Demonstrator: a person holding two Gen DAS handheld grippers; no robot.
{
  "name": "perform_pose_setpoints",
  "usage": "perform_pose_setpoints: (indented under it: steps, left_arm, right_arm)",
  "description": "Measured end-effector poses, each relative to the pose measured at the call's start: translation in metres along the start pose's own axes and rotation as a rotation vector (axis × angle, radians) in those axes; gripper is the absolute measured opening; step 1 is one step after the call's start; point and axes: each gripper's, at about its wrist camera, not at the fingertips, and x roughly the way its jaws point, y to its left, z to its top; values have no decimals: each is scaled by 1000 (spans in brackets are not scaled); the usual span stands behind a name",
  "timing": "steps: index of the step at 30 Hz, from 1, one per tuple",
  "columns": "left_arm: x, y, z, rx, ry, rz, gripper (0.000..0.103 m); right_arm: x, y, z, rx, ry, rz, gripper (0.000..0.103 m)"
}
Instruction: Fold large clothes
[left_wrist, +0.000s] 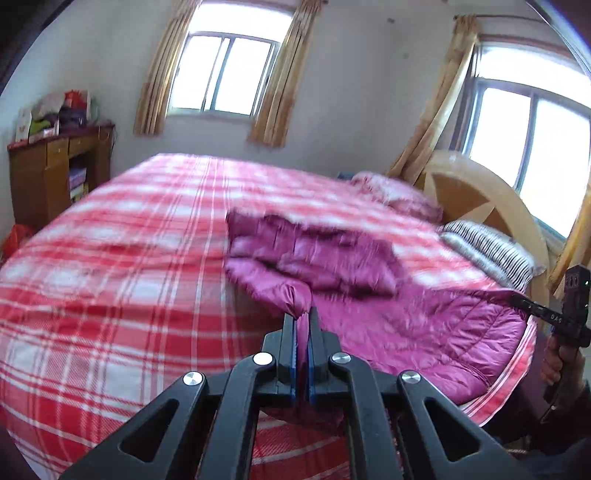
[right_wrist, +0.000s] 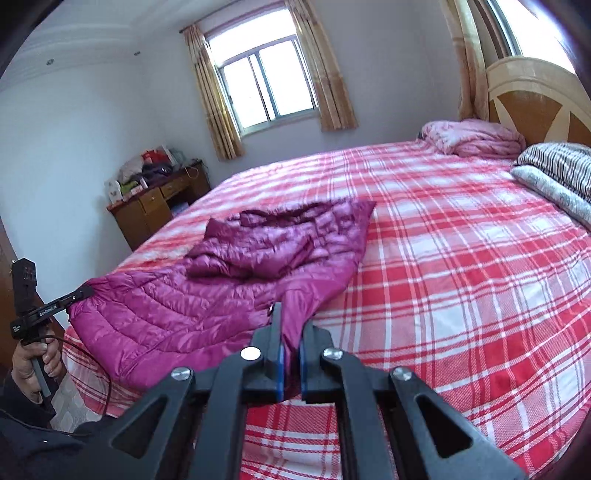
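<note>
The magenta quilted down jacket (right_wrist: 207, 295) lies on the bed (right_wrist: 461, 258), spread over the red-and-white checked cover from the near edge toward twelve o'clock in the right wrist view, its far half already bunched and doubled over itself. Both tongs are clamped on its near hem. The left tongs (left_wrist: 303, 319) are closed on a pinched peak of fabric that rises between the pads; the right tongs (right_wrist: 290, 326) are closed on a fold of the hem at the other corner, with cloth showing between the blue pads.

My reading is that the step in hand is lifting the near hem to carry it over toward the far end. To do it well, both corners should rise together and level, so the hem stays taut between the two grips without sagging in the middle. The shell looks slick and puffy, so I would expect it to slip from a shallow pinch; each grip ought to hold a full fold, not just the edge. The hem should travel toward twelve o'clock, clear the bunched sleeves, and land square on the far edge before either grip opens.

Counted: one jacket; two tongs, each held by a hand (right_wrist: 35, 363); one bed; two windows (left_wrist: 225, 74) with curtains; one wooden cabinet (right_wrist: 159, 206) at ten o'clock in the right wrist view; one pink bundle of bedding (right_wrist: 476, 136) and one striped pillow (right_wrist: 557, 162) by the headboard (right_wrist: 535, 96).
</note>
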Motion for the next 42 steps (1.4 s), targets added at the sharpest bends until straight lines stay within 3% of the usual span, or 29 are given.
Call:
perform_pose_setpoints:
  steps: [4,8,14,21,28,35,38,39,40,42]
  left_arm:
    - [-30,-15,33,52,-114,-12,3]
    - [-7,-4,56,51,-122,-17,3]
    - [73,24,61,22,-30,27,3]
    - [150,58,77,-28,53,39,3]
    - [215,62,97,-5,100,70,4]
    - [272,68,91,53,162,164,9]
    - [278,75,87,8,169,187,19]
    - [275,76,87,-11,155,204,32]
    - [270,78,88,-26,131,235,58]
    - [253,83,94,-53,44,301,86]
  right_arm:
    - [-30,11,32,-29,-145,-1,7]
    - [-11,-1,55,-15,-194,-38,7]
    - [59,-23,73,56,-158,-77,7]
    - [112,-42,95,71,-113,-116,7]
    - [186,-71,111,89,-32,-175,7]
    - [251,-100,107,126,56,-215,7]
    - [270,-108,103,134,94,-231,7]
    - [275,-109,102,133,104,-236,7]
    - [279,-109,101,130,111,-242,7]
    - [284,-110,100,121,123,-251,7]
